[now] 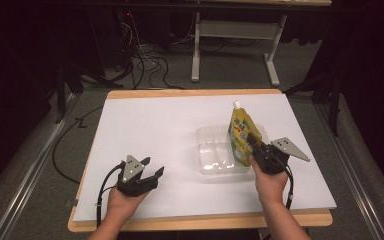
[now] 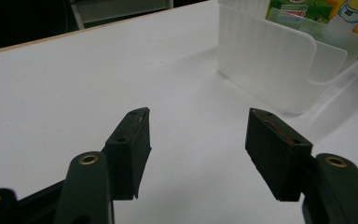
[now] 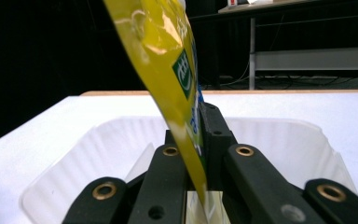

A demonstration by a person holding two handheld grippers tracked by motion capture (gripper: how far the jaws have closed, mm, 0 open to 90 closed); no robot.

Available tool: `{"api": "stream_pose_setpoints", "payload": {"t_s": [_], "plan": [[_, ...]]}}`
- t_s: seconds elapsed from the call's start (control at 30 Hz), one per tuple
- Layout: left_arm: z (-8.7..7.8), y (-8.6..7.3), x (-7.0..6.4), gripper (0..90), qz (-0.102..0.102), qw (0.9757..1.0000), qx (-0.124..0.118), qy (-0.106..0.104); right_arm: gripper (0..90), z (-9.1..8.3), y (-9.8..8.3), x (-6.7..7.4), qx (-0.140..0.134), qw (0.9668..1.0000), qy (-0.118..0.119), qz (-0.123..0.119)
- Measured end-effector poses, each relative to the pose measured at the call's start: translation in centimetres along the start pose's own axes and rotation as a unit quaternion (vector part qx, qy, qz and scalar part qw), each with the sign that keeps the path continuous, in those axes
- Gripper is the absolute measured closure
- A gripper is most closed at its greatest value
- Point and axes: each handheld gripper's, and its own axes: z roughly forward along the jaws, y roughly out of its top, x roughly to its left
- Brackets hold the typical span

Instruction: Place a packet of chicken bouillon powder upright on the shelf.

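Right gripper (image 1: 254,145) is clamped on the edge of the yellow pouch (image 1: 240,134), holding it upright over the clear tray (image 1: 211,155). Pouch bottom sits inside the tray's right part as far as the high view shows; can't tell if it touches the floor of it. White cap on top, leaning slightly toward the tray's far side

Left gripper (image 1: 150,171) is released, jaws spread with nothing between them, resting on the white table (image 1: 145,125) well left of the tray. From its own view the tray wall (image 2: 265,56) sits ahead to the right, apart from the pads (image 2: 272,147)

Step looks like setting the pouch into the tray. To do it well:
- lower until the base is seated, then let go; the pinch is on a thin side seam, so dropping early likely tips it
- tray is light and could slide; left gripper is free to brace the near wall
- decide lay flat vs. stand up before release, since the pouch is tall against the low walls

Labels: in the right gripper view, white characters on a green patch of the pouch (image 3: 168,60), not readable. Colourful cartoon-style print on the front, text too small to read
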Motion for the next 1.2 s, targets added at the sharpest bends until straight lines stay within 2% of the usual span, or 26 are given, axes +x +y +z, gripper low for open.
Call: {"api": "stream_pose_setpoints", "payload": {"t_s": [0.2,0.33,0.47,0.6,0.7,0.8,0.87,0.97,1.03,1.1,1.17,1.2], "plan": [[0.0,0.1,0.0,40.5,-0.001,1.0000,0.001,-0.003,85.6,-0.3,-0.3,0.3,0.013,0.9996,0.006,-0.023],[0.0,0.1,0.1,40.4,-0.003,1.0000,0.001,-0.005,82.5,-0.1,-0.1,0.1,0.019,0.9995,0.012,-0.023],[0.1,0.2,0.2,40.4,-0.006,1.0000,0.000,-0.005,65.8,-0.1,0.0,-0.3,0.036,0.9988,0.027,-0.020],[0.0,0.2,0.4,40.4,-0.012,0.9999,-0.003,-0.006,48.8,-0.7,0.3,-0.5,0.040,0.9980,0.042,-0.025],[0.0,0.2,0.6,40.1,-0.016,0.9998,-0.005,-0.008,40.3,-1.6,0.5,-0.2,0.041,0.9969,0.050,-0.044],[-0.1,0.3,0.8,39.9,-0.021,0.9997,-0.008,-0.006,33.5,-3.1,0.5,-0.2,0.043,0.9959,0.060,-0.052],[0.0,0.3,1.0,39.7,-0.024,0.9996,-0.009,-0.007,31.4,-4.3,0.4,-0.4,0.038,0.9961,0.058,-0.055],[0.1,0.3,1.5,39.7,-0.029,0.9996,-0.006,0.002,29.6,-6.3,0.3,-1.7,0.031,0.9965,0.045,-0.063],[0.2,0.1,1.8,39.7,-0.032,0.9994,-0.002,0.008,29.1,-7.3,0.1,-3.6,0.028,0.9973,0.023,-0.064],[0.4,-0.1,2.1,39.7,-0.038,0.9992,0.004,0.013,30.7,-7.7,-0.5,-5.7,0.027,0.9979,-0.012,-0.058],[0.6,-0.4,2.4,39.7,-0.042,0.9989,0.012,0.018,31.4,-7.7,-1.2,-8.0,0.039,0.9982,-0.031,-0.031],[0.6,-0.5,2.5,39.7,-0.045,0.9987,0.014,0.019,32.5,-7.6,-1.6,-8.8,0.044,0.9976,-0.044,-0.029]]}}
